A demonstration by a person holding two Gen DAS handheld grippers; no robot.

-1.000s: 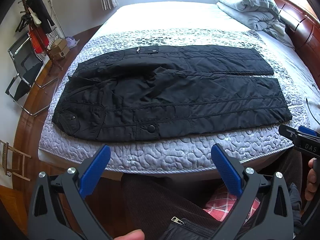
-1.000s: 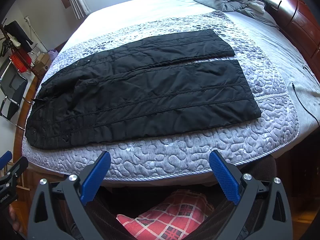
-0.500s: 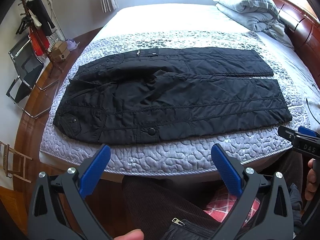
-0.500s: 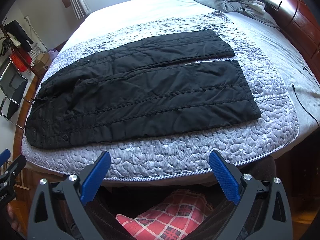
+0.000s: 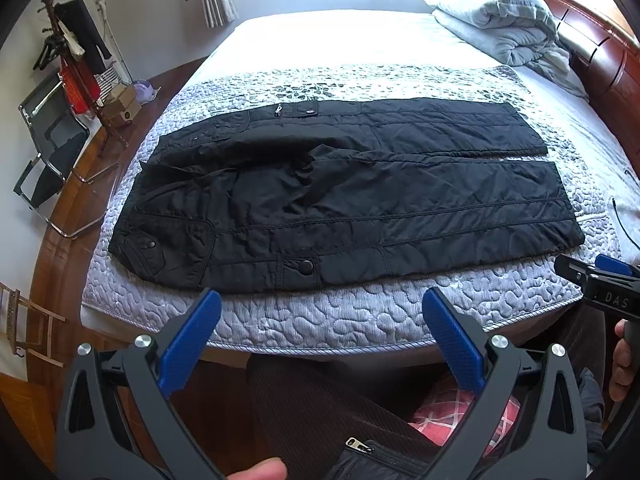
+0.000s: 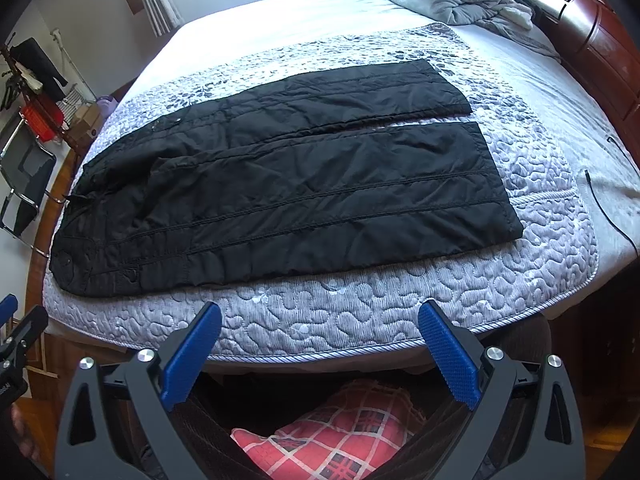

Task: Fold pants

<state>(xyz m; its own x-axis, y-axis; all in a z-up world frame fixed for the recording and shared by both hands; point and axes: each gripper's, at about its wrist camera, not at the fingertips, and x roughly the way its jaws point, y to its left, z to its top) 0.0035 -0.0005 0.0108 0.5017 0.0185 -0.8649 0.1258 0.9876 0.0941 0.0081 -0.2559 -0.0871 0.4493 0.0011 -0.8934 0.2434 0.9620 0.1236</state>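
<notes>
Here the black quilted pants (image 5: 344, 200) lie spread flat on the grey-and-white pebble-patterned quilted bedspread (image 5: 360, 312), their long axis running crosswise to both grippers: waistband toward the person's left, the two leg hems toward the right. The legs lie side by side, the far one set slightly back and parted from the near one by a thin strip of bedspread at the hem end. The near long edge of the pants runs roughly parallel to the bed's front edge, a band of bare quilt between them.

The left gripper (image 5: 320, 332) hovers short of that front edge, its blue-padded jaws spread wide and holding nothing; ahead of it lies the snap-buttoned near edge at the hip and thigh. The right gripper (image 6: 320, 344) likewise stands wide and empty, facing the knee-to-hem stretch of the near leg (image 6: 360, 200). Each gripper shows at the rim of the other's view, so the two sit level and apart.

Judged from this layout, no fold has been made. The left hand is nearer the waistband, the right nearer the hems, which suits both reaching forward to pinch the near edge
</notes>
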